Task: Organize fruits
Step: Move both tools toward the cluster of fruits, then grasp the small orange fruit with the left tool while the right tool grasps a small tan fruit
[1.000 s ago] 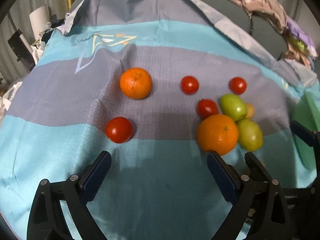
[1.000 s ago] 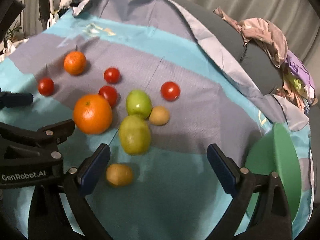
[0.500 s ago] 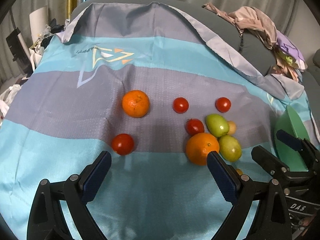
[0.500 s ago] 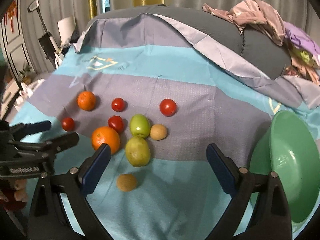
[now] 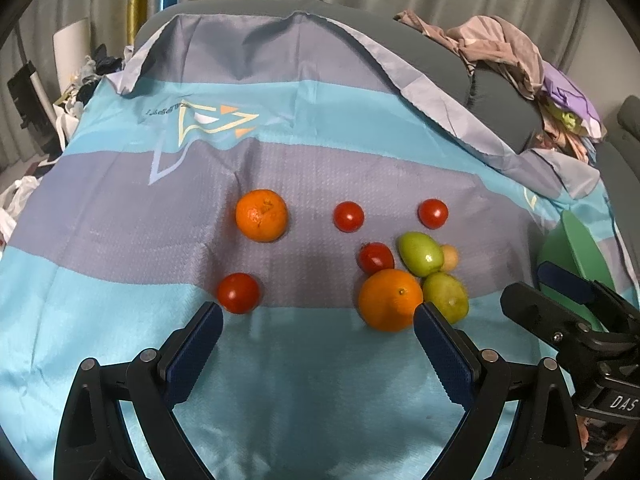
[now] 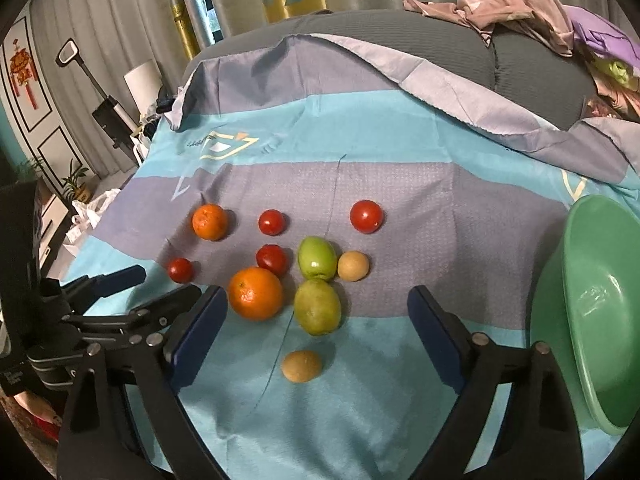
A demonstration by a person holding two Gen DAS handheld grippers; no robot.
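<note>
Fruit lies loose on a blue and grey striped cloth [image 5: 320,380]. A large orange [image 6: 255,293], a green apple [image 6: 317,258], a yellow-green fruit [image 6: 317,306], two brown kiwis [image 6: 352,266] [image 6: 301,366] and a tomato [image 6: 272,260] cluster together. A smaller orange [image 5: 261,215] and three more tomatoes [image 5: 238,293] [image 5: 348,216] [image 5: 433,213] lie apart. My left gripper [image 5: 316,309] hovers open above the cloth, holding nothing. My right gripper [image 6: 316,294] hovers over the cluster, its jaws closing but still wide, touching no fruit.
A green plastic bowl [image 6: 596,312] stands tilted at the cloth's right edge. Crumpled clothes [image 5: 504,52] lie on the grey sofa back behind. A lamp stand and bags [image 6: 100,108] sit off the left side.
Both grippers have risen and drawn back, so the fruit looks smaller and farther. The right view has rolled level and the green bowl shows more fully. No fruit has moved.
</note>
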